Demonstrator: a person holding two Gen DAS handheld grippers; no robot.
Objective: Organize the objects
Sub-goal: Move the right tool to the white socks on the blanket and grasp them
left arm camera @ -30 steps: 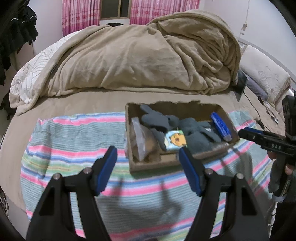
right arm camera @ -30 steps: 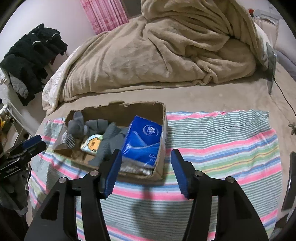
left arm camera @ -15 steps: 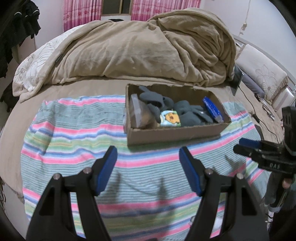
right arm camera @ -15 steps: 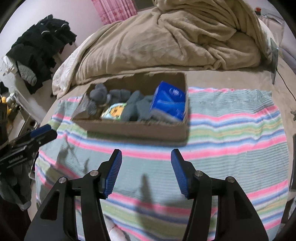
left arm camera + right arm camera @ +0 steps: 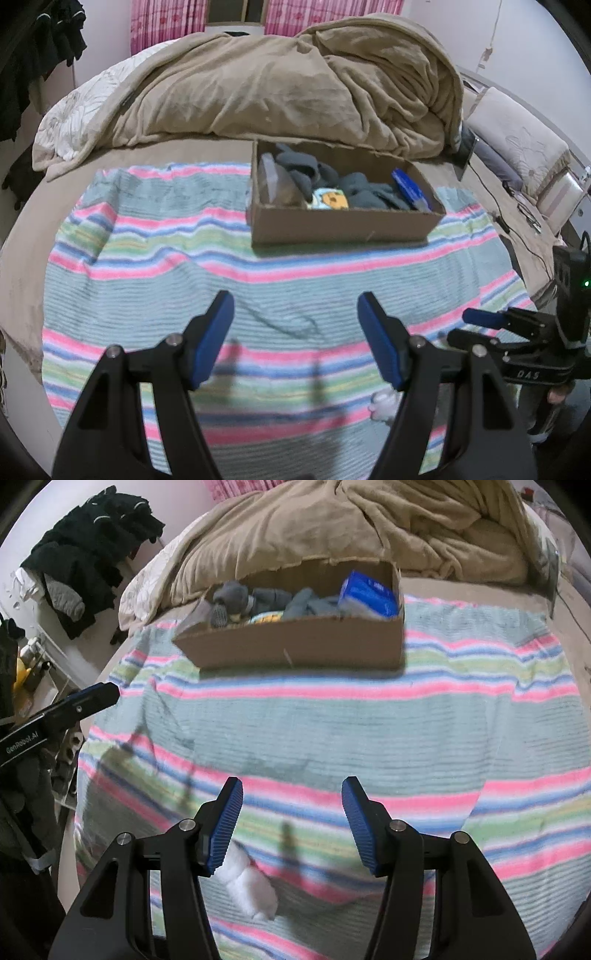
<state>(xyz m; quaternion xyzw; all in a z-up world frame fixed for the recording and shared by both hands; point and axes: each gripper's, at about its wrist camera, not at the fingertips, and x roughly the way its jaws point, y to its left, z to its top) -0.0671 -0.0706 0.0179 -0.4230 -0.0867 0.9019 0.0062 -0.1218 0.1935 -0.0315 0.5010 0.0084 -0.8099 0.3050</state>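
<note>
Left gripper [image 5: 295, 325] wide, empty — right gripper [image 5: 291, 805] likewise, over striped towel [image 5: 332, 731]; cardboard box [image 5: 303, 646] at towel's far edge — white sock [image 5: 251, 890] near edge.

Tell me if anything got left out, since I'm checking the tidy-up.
One white fluffy thing lies alone on the striped towel near its front edge, while everything else sits in the cardboard box. The box's back rim looks torn and ragged.

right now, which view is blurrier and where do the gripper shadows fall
Right wrist view: motion blur smears the cardboard box and striped towel. Left wrist view: sharper, box edge slightly soft. Thin gripper shadows fall on the towel in both; fisheye bends the bed edges.
</note>
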